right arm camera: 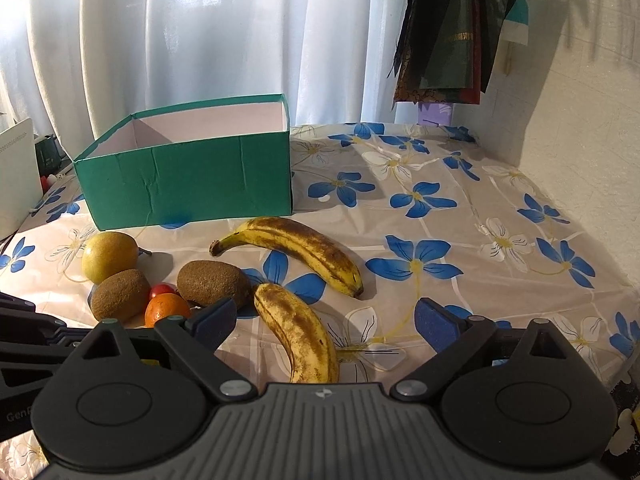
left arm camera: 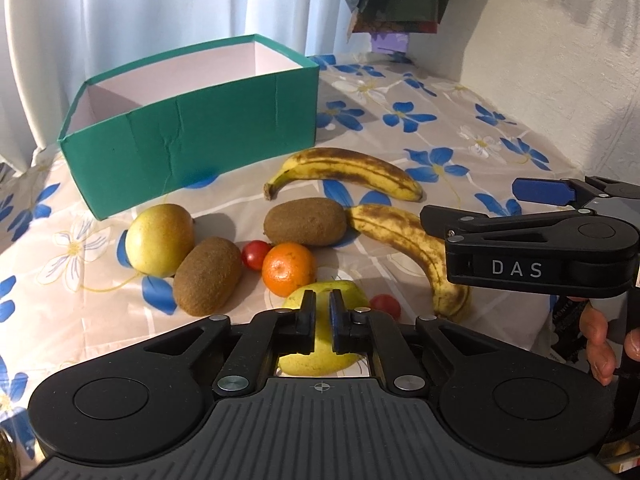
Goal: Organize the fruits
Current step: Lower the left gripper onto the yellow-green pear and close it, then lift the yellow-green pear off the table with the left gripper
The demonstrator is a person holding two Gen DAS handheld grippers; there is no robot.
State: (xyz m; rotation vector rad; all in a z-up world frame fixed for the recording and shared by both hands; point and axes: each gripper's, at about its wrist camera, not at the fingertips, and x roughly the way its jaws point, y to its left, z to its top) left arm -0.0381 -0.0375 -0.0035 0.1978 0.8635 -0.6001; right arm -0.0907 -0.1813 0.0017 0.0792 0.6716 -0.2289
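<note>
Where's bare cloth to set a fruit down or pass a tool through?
Bare: the tablecloth right of the green box, from the far banana out to the wall. Crowded: the strip before the box, with pear, kiwis, orange and near banana.

We note the open green box [left arm camera: 192,136] at upper left, white inside. Before it lie two spotted bananas [left arm camera: 344,172] [left arm camera: 412,248], two kiwis [left arm camera: 306,222] [left arm camera: 208,276], a mandarin [left arm camera: 288,268], two yellow-green apples [left arm camera: 160,238] [left arm camera: 320,300], and two cherry tomatoes [left arm camera: 255,254] [left arm camera: 386,306].
</note>
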